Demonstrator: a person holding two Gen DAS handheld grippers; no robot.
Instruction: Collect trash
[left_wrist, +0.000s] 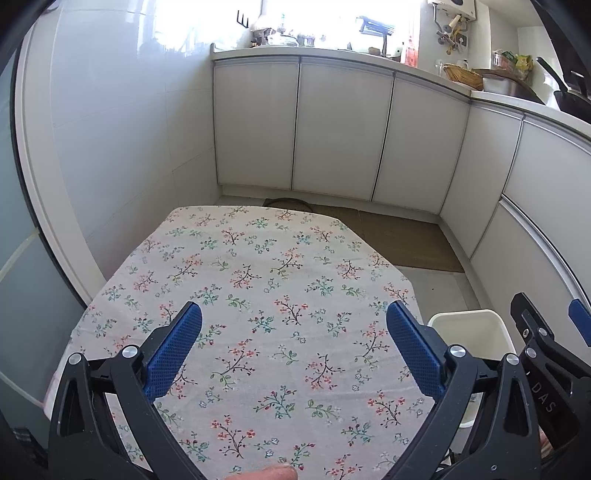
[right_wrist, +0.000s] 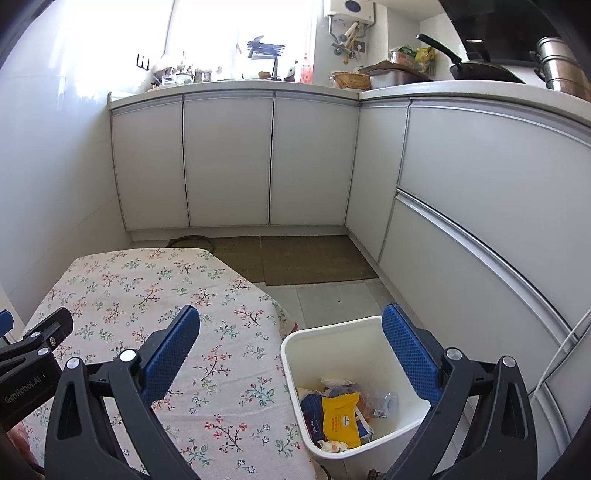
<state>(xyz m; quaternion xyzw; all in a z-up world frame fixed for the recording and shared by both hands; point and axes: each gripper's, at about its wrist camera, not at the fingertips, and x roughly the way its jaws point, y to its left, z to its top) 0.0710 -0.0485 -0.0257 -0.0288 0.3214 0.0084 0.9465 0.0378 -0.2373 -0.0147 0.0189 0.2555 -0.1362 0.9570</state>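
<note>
A white trash bin (right_wrist: 295, 354) stands on the floor at the right side of the table; it holds a yellow packet (right_wrist: 340, 419), a blue wrapper (right_wrist: 311, 410) and crumpled wrappers. Its rim also shows in the left wrist view (left_wrist: 465, 317). My left gripper (left_wrist: 293, 321) is open and empty above the floral tablecloth (left_wrist: 258, 280). My right gripper (right_wrist: 290, 326) is open and empty, over the table's right edge and the bin. No trash shows on the tablecloth (right_wrist: 155, 295).
White kitchen cabinets (right_wrist: 229, 162) run along the back and the right, with a cluttered counter (right_wrist: 388, 79) on top. Brown floor mats (right_wrist: 314, 258) lie beyond the table. A white wall (left_wrist: 122, 147) stands on the left.
</note>
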